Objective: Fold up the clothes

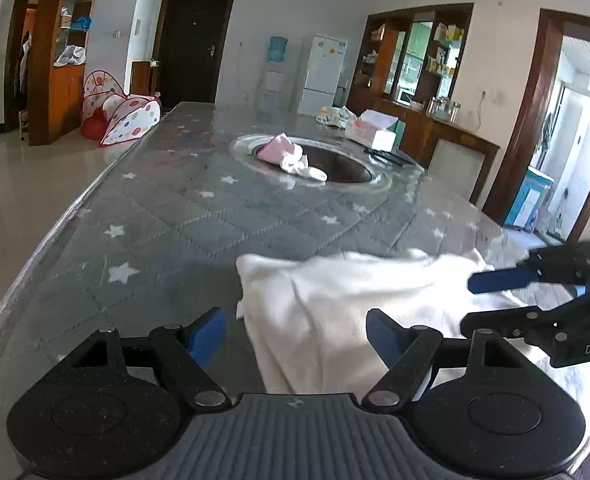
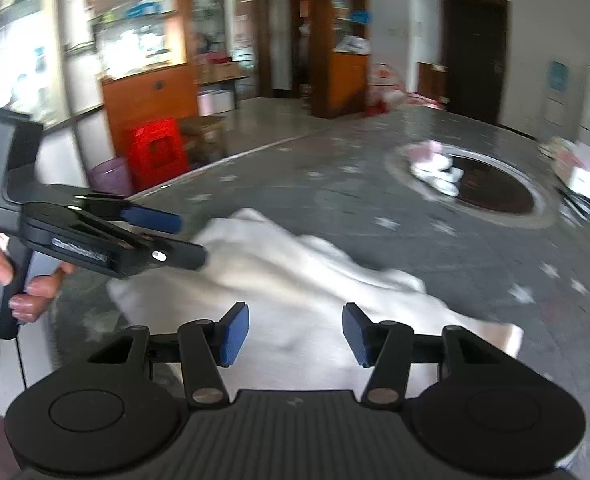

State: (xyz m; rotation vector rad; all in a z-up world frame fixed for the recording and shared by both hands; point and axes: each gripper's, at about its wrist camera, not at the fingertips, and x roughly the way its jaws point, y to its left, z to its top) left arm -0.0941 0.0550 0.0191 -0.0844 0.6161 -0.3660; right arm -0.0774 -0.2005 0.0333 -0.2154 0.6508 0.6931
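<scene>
A white cloth [image 1: 347,304] lies rumpled on the near part of the grey star-patterned table [image 1: 183,208]. My left gripper [image 1: 295,334] is open just above the cloth's left edge, holding nothing. My right gripper [image 1: 471,300] shows at the right in the left wrist view, open over the cloth's right side. In the right wrist view the same cloth [image 2: 295,280] lies under my open right gripper [image 2: 295,334], and my left gripper [image 2: 187,240] reaches in from the left, held by a hand. Pink and white clothes [image 1: 289,156] lie at the table's round centre.
A round dark inset [image 1: 335,168] with a glass ring sits mid-table. White and pink boxes [image 1: 371,130] stand at the far right of the table. A red stool [image 2: 157,156] and a purple bin [image 2: 111,176] stand on the floor beyond the table's edge.
</scene>
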